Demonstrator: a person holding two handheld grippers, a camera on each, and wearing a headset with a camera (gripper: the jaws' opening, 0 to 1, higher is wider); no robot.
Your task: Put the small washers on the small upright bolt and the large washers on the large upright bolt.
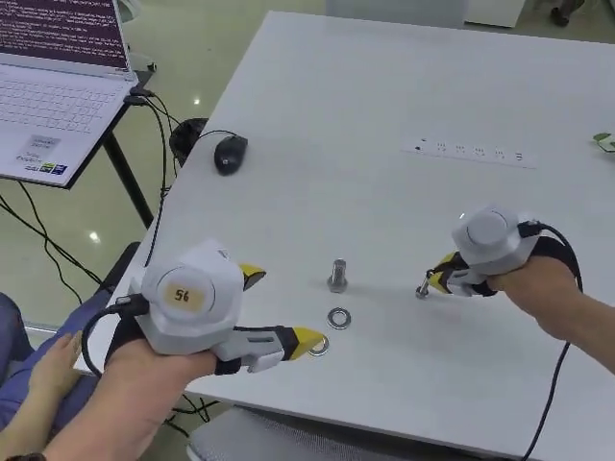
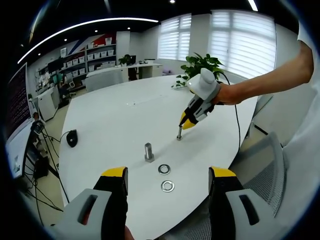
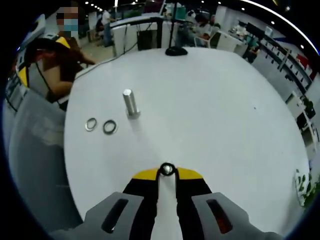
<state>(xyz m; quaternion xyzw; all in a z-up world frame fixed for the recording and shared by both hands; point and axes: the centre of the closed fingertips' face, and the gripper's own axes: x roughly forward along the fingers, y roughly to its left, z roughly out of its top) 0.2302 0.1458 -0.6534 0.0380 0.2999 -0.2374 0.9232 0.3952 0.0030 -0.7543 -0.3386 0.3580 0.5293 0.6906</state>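
The table (image 1: 384, 115) carries every task part near its front edge.

My left gripper (image 1: 280, 307) has its jaws spread wide and grips nothing. In the left gripper view, both large washers lie flat on the table ahead, in line with the gap between the jaws.

My right gripper (image 1: 440, 280) has its jaws drawn narrow, with the tips at the top of the small bolt (image 1: 422, 289). In the right gripper view, a small ring (image 3: 167, 170) sits exactly at the tips; it may be a small washer held there or the bolt's top seen end-on, and I cannot tell which, nor whether the jaws press on it.

The large bolt (image 1: 337, 276) stands upright between the two grippers with its shaft bare; the first large washer (image 1: 338, 318) lies just beside its base, towards me. The second large washer (image 1: 318, 346) lies just beside my left gripper's lower fingertip, and I cannot tell whether they touch.

Step in hand, as I judge it: the small-washer side, worked by the right gripper at the small bolt; the large-washer side is not yet begun.

Next move:
- Right gripper: keep the ring's hole centred on the small bolt's axis before the jaws part; that bolt is slender and looks easy to tip.
- Left gripper: come down over one large washer, catch it by the rim — a flat washer offers little edge — then carry it level over the large bolt.
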